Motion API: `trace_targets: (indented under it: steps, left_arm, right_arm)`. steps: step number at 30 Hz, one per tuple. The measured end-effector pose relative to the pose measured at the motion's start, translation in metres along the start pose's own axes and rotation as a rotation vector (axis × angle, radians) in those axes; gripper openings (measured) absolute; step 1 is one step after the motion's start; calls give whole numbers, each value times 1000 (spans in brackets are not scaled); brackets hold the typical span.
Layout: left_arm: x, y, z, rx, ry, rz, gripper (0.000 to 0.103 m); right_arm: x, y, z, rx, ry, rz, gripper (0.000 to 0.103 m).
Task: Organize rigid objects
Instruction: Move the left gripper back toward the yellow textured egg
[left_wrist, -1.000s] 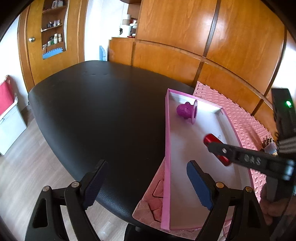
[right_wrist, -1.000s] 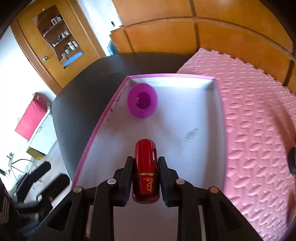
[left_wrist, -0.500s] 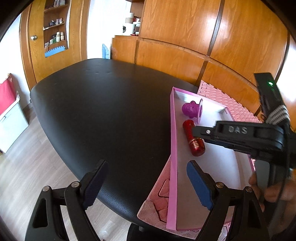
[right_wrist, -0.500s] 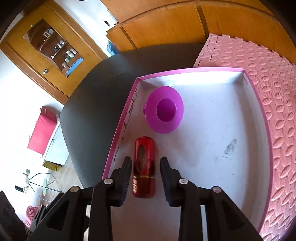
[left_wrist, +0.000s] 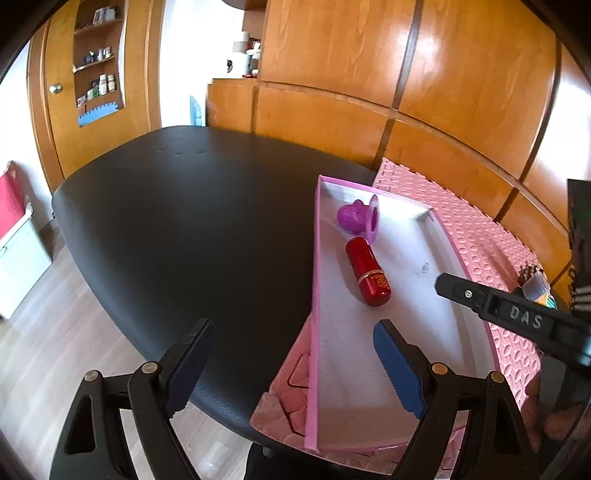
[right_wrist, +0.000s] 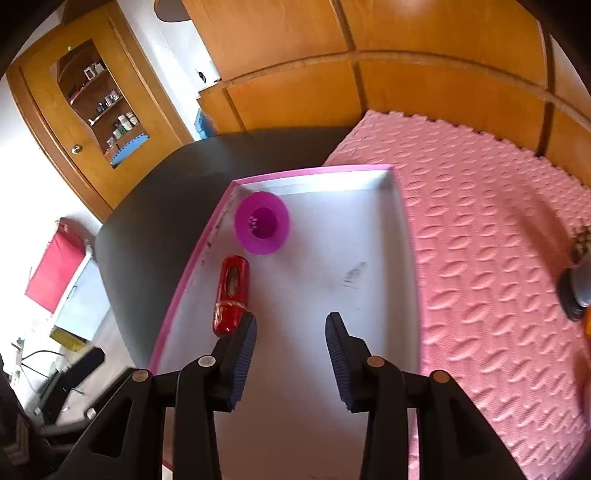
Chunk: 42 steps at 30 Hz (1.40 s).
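Observation:
A red lipstick tube (left_wrist: 368, 272) lies on its side in the pink-rimmed white tray (left_wrist: 314, 280), near its left wall; it also shows in the right wrist view (right_wrist: 231, 295). A purple funnel-shaped cup (left_wrist: 359, 218) lies on its side just beyond it, its mouth facing the right wrist camera (right_wrist: 262, 223). My right gripper (right_wrist: 290, 334) is open and empty above the tray (right_wrist: 406, 258), to the right of the tube; one of its fingers (left_wrist: 480, 299) shows in the left wrist view. My left gripper (left_wrist: 295, 363) is open and empty over the table's near edge.
The tray rests on a pink foam mat (right_wrist: 491, 229) on a black table (left_wrist: 192, 214). A dark object and small items (right_wrist: 576, 291) sit at the mat's right edge. Wooden wall panels (left_wrist: 406, 85) stand behind. Floor (left_wrist: 40, 325) lies left.
My right gripper let go of the red tube, which now lies in the tray by the left wall. The gripper opened wide and pulled back to the right.

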<state>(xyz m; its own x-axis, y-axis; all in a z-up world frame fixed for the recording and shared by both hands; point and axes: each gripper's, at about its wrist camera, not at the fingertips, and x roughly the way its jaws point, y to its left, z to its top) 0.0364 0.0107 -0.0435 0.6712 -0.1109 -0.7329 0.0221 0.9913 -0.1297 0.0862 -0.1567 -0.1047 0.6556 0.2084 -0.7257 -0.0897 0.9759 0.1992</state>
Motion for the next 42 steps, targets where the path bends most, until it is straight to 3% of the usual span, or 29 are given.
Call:
trace_targets:
  steps: [10, 24, 36, 39, 42]
  left_arm:
    - [-4, -22, -2, 63, -2, -29, 88]
    - [-3, -45, -5, 110, 18, -75, 88]
    - [-9, -81, -4, 204, 15, -124, 88]
    - [-9, -94, -3, 234, 21, -138, 88]
    - [-9, -110, -2, 267, 25, -158, 88]
  right_arm:
    - [-43, -36, -17, -3, -92, -113, 39]
    - [-115, -154, -36, 136, -147, -325, 40]
    - [-180, -285, -65, 382, -243, -539, 41]
    - [-180, -312, -80, 484, -245, -534, 41]
    - [-185, -331, -86, 580, -275, -475, 41]
